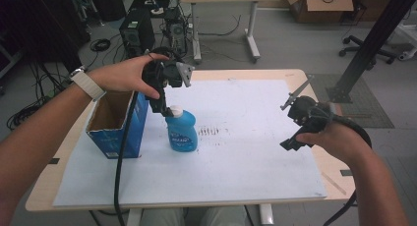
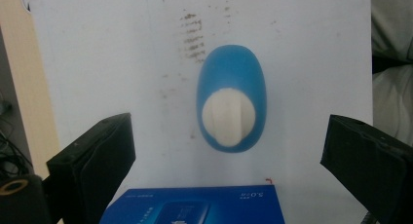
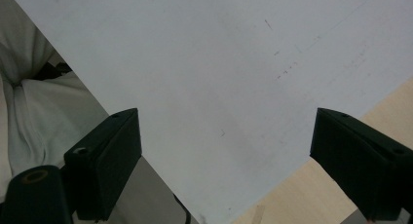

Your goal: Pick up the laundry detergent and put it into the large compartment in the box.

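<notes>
While one blue bottle (image 1: 182,131) with a white cap (image 2: 228,116) stands upright left of centre in the high view, one open blue box (image 1: 117,123) sits touching or just beside it on the left; its inside looks empty. Both rest on a white sheet (image 1: 255,152) on the worktop (image 1: 295,74). Directly above the bottle, the left gripper (image 1: 162,108) hangs with jaws spread wide, not touching it. At the right, the right gripper (image 1: 295,140) hovers over bare sheet, jaws also wide apart.

Upright blue bottle (image 1: 182,130) beside box (image 1: 118,123)
</notes>
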